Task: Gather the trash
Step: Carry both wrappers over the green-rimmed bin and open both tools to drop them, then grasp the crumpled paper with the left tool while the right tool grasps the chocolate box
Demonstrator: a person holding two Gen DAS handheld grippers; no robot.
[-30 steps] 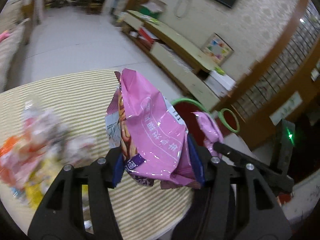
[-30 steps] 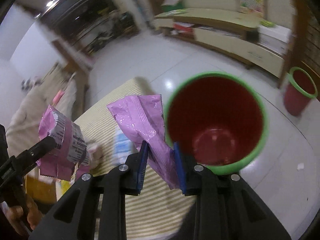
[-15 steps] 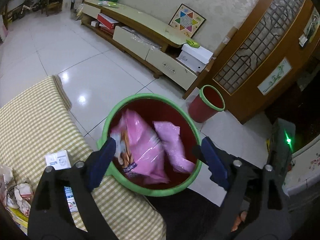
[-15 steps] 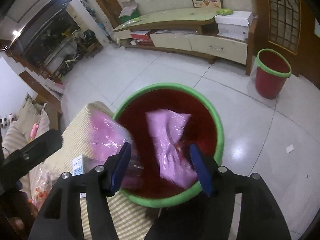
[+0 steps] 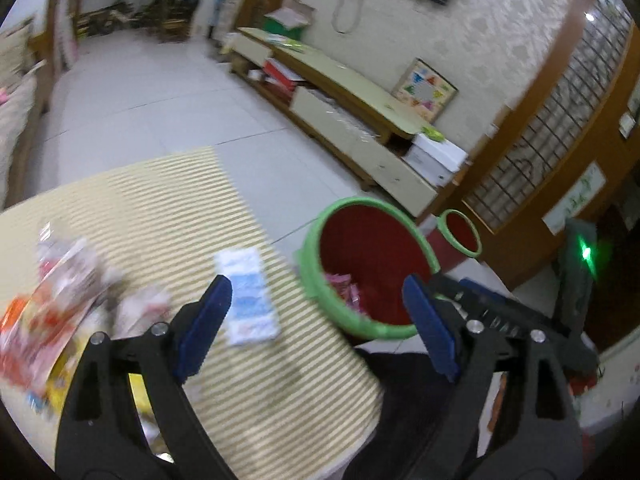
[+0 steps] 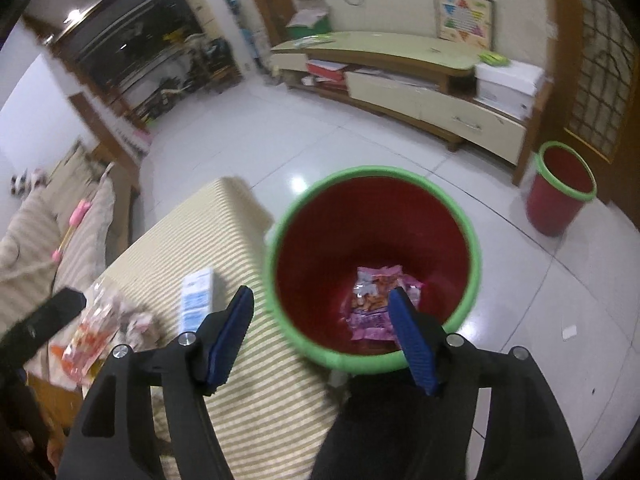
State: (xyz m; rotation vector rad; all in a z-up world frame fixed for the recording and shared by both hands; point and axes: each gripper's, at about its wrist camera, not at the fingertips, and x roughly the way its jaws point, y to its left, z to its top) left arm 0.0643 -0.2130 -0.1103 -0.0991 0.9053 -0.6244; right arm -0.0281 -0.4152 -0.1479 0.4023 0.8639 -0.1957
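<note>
Bin (image 6: 276,280) beside striped counter (image 6: 208,240); both grippers empty.
Pink snack packets (image 6: 376,300) lie at the bottom of the red, green-rimmed bin. Left gripper (image 5: 316,320): jaws wide apart, nothing between. Right gripper (image 6: 320,332): jaws opening, nothing between, over the bin's near rim. White-blue carton (image 5: 248,296) and blurred wrapper pile (image 5: 56,308) on counter. Second bin (image 6: 560,192) well apart on floor.

Empty wide-spread left tool (image 5: 316,320) beside red bin (image 5: 368,272)
</note>
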